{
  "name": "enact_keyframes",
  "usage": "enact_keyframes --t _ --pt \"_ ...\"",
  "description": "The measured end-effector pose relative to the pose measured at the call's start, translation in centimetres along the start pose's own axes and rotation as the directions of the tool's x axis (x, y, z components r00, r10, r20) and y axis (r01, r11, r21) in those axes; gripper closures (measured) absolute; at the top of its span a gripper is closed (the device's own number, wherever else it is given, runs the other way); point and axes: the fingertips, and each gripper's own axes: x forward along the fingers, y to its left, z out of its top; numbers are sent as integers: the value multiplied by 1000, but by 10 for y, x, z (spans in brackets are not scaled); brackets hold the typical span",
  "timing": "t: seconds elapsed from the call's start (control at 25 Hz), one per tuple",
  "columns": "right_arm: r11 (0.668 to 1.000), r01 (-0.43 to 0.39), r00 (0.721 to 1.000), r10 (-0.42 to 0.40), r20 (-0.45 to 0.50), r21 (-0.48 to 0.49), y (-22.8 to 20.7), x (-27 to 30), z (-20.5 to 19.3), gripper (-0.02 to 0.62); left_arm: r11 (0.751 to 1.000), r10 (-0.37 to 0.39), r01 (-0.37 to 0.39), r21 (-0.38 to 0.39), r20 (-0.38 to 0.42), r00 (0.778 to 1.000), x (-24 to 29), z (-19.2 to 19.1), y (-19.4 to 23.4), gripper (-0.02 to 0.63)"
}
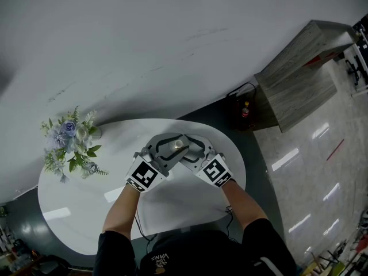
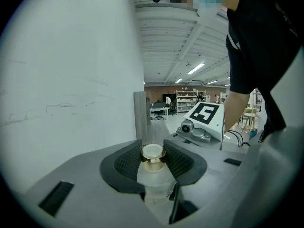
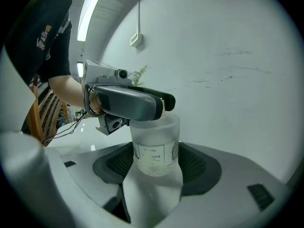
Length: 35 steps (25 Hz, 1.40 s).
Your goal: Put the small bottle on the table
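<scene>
A small frosted bottle [image 1: 177, 145] with a gold cap hangs above the white oval table [image 1: 75, 211], held between both grippers. My left gripper [image 1: 172, 144] is shut on its neck, the ribbed pads [image 2: 124, 163] pressing on the gold cap [image 2: 153, 154]. From the other side my right gripper [image 1: 185, 149] is shut on the labelled body [image 3: 155, 146], which fills the gap between its pads [image 3: 197, 164]. In the right gripper view the left gripper [image 3: 128, 103] crosses over the bottle's top and hides the cap.
A vase of blue and white flowers [image 1: 72, 145] stands on the table's far left. A plain white wall rises just behind the table. To the right are a wooden shelf unit [image 1: 299, 73] and a red-labelled bottle [image 1: 245, 109] on the floor.
</scene>
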Motion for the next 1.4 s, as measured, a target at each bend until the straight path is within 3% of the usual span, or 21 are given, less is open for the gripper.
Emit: enact_keyframes --t 0.88,1.4 --pt "999 36 997 -36 -63 -2 4 2 -7 333 999 3 -5 -48 -42 999 -2 -21 1 445" --pt "993 89 995 -86 -46 73 4 -18 -12 333 999 7 -8 -32 -42 999 0 -27 -1 445"
